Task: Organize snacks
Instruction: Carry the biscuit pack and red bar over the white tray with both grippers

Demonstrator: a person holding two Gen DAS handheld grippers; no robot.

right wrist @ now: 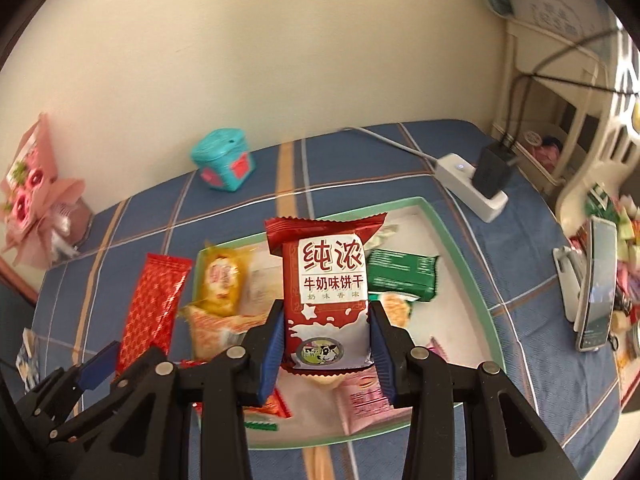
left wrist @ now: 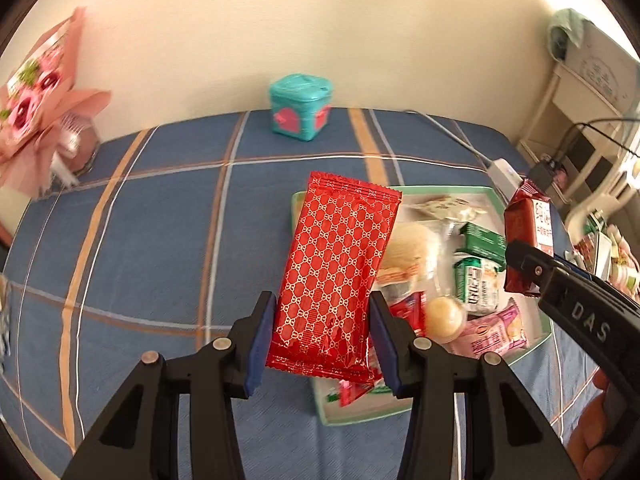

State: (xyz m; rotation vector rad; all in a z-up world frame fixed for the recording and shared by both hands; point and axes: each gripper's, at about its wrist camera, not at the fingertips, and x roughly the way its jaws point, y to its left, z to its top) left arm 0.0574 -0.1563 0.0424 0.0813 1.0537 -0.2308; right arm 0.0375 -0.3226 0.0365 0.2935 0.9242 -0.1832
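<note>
My left gripper (left wrist: 323, 340) is shut on a long red foil packet with a gold pattern (left wrist: 336, 268) and holds it above the left edge of a green-rimmed white tray (left wrist: 440, 190). My right gripper (right wrist: 327, 344) is shut on a red and white milk biscuit packet (right wrist: 326, 292) above the same tray (right wrist: 460, 256). The tray holds several snacks, among them a green packet (right wrist: 402, 276), a yellow packet (right wrist: 222, 284) and a pink packet (left wrist: 494, 332). Each view shows the other gripper's packet: the biscuit packet (left wrist: 528, 240) and the red foil packet (right wrist: 154, 308).
The table has a blue plaid cloth (left wrist: 160, 240). A teal tin (left wrist: 300, 106) stands at the back by the wall. A pink bouquet (left wrist: 36, 108) is at the far left. A white power strip with a black charger (right wrist: 478, 184) lies right of the tray. A phone on a stand (right wrist: 596, 284) is at the right edge.
</note>
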